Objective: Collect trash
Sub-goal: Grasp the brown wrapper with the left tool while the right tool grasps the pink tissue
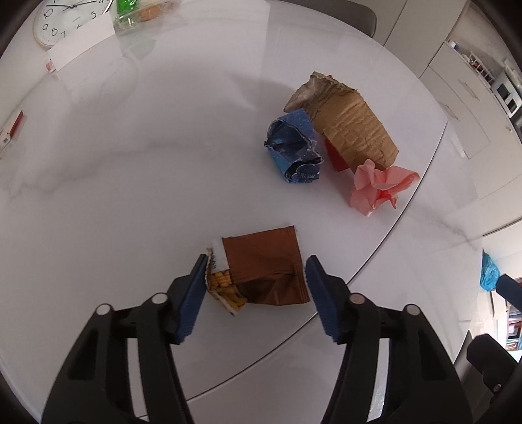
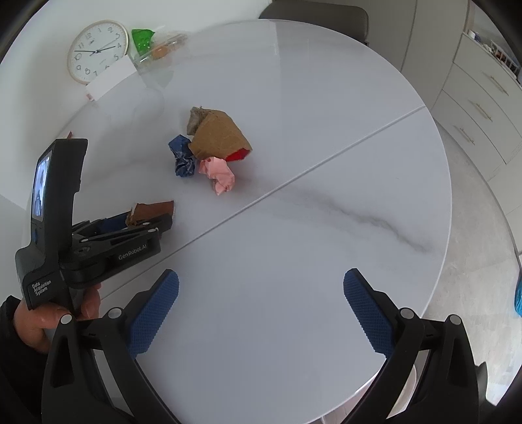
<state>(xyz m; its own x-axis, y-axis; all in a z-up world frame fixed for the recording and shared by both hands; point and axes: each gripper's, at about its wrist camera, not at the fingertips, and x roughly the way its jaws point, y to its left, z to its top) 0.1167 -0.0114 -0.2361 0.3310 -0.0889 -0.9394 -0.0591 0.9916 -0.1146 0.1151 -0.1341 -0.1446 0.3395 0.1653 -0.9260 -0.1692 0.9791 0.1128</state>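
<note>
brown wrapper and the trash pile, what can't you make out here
- Brown wrapper: left wrist view does not settle whether the left gripper's pads press it; in right wrist view that gripper covers most of it.
- Red piece: mostly under the cardboard, both views.
- Clock: cut by the top edge, left wrist view.
- Blue paper's print: too small.

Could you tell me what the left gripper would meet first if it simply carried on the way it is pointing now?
The left gripper would meet the brown snack wrapper, which already lies between its jaws on the white table. The pads look at or near the wrapper's edges; a firm grip is unclear.
</note>
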